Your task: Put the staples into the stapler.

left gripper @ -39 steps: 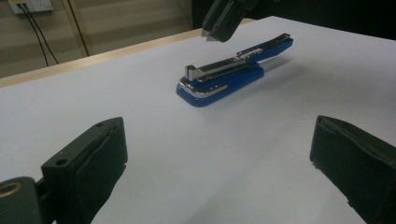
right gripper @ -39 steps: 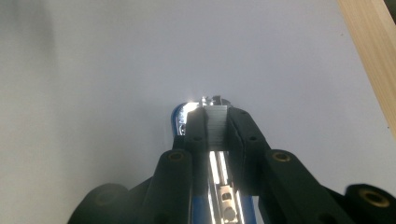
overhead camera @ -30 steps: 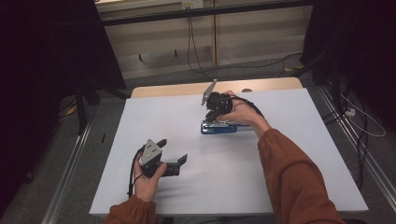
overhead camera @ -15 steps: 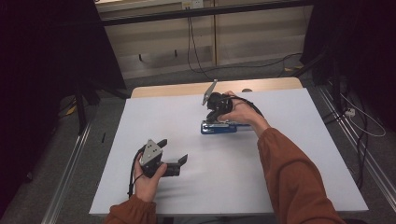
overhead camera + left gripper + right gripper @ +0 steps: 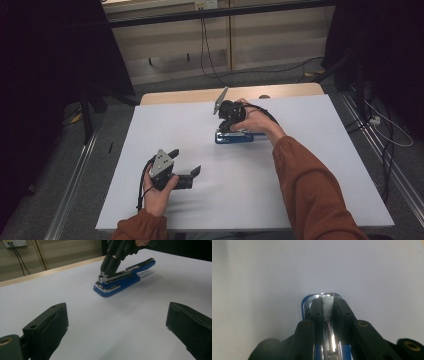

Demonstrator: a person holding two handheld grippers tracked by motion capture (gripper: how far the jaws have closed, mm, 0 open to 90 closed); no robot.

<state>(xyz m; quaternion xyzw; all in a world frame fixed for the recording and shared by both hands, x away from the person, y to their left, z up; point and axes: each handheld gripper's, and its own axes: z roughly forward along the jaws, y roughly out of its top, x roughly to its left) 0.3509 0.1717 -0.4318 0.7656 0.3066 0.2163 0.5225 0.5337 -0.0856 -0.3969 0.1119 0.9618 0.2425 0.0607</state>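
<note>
Stapler (image 5: 240, 136), blue, lies on the white desk (image 5: 325, 165) at frame centre, its metal head clamped between the jaws of the right gripper (image 5: 327, 305). Keeping the squeeze square on the magazine should prevent twisting. Left gripper (image 5: 187, 174), jaws apart, waits lower left. Compared with a second earlier, nothing has visibly shifted.

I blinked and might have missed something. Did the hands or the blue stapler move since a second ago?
Nothing visibly changed. The right gripper stays shut on the front of the blue stapler, which lies in the same spot on the white table. The left gripper stays open, resting nearer the person.
</note>
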